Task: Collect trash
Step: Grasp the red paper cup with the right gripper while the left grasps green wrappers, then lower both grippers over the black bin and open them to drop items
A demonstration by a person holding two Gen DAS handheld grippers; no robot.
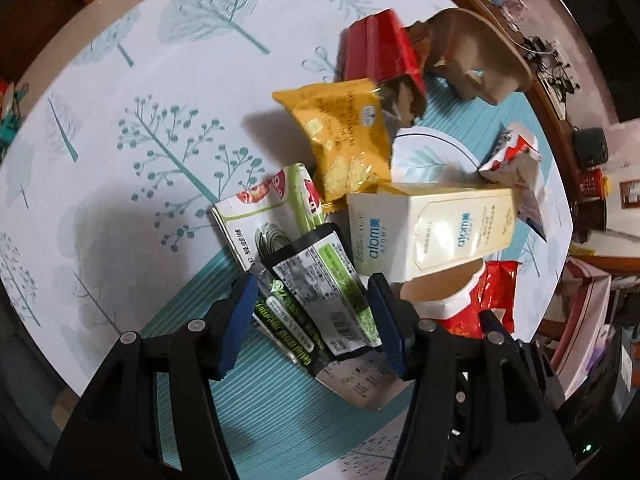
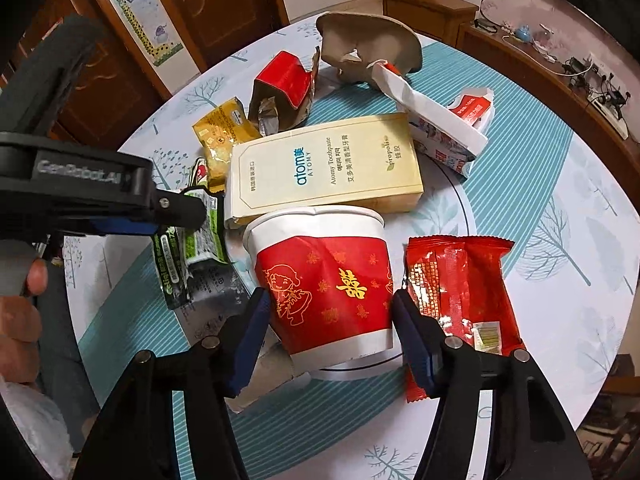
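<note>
Left gripper [image 1: 312, 322] straddles the black-and-green snack wrapper [image 1: 320, 292], jaws apart, contact indeterminate. At its 2 o'clock, right gripper [image 2: 328, 336] clamps the crumpled red paper cup [image 2: 324, 280]; the red wrapper [image 2: 460, 292] lies at the cup's 3 o'clock. Tree-print tablecloth [image 1: 120, 160] covers the round table; wooden cabinets behind. The wrapper's lower end is hidden.

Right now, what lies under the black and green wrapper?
Under the black and green wrapper a pale printed packet sticks out, lying on the striped tablecloth. The rest of that packet is covered.
</note>
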